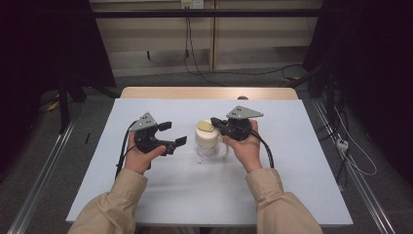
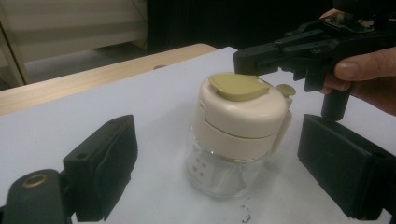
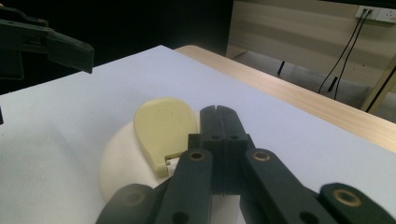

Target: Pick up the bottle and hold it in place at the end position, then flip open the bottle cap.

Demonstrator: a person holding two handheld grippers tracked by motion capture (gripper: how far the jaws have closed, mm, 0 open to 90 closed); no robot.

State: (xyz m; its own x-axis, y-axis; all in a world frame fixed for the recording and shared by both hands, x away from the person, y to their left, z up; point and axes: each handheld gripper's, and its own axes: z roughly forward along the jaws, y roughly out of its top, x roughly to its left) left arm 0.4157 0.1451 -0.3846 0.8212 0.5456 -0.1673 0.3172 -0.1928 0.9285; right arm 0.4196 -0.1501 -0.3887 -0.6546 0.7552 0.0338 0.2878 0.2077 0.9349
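The wide table covered with a pale blue-white sheet (image 1: 292, 185) carried everything, and I take the jar as the landmark. The small clear glass jar with a cream plastic cap (image 1: 206, 141) stood upright near the middle of the sheet, between the two hands. The black left gripper (image 1: 170, 134) was to the left of the jar, close but not touching it. Its jaws were spread wide, and in the left gripper view the jar (image 2: 236, 140) stood free in the gap ahead of the two pads (image 2: 343, 170). The black right gripper (image 1: 215, 122) came from the right side of the jar, with its jaws pressed together and nothing between them. Their tips lay over the cap, at the edge of the olive-yellow teardrop flap (image 3: 166, 126) on the top of the cap. A few tiny dark crumbs (image 2: 246, 215) lay on the sheet just beside the foot of the jar.
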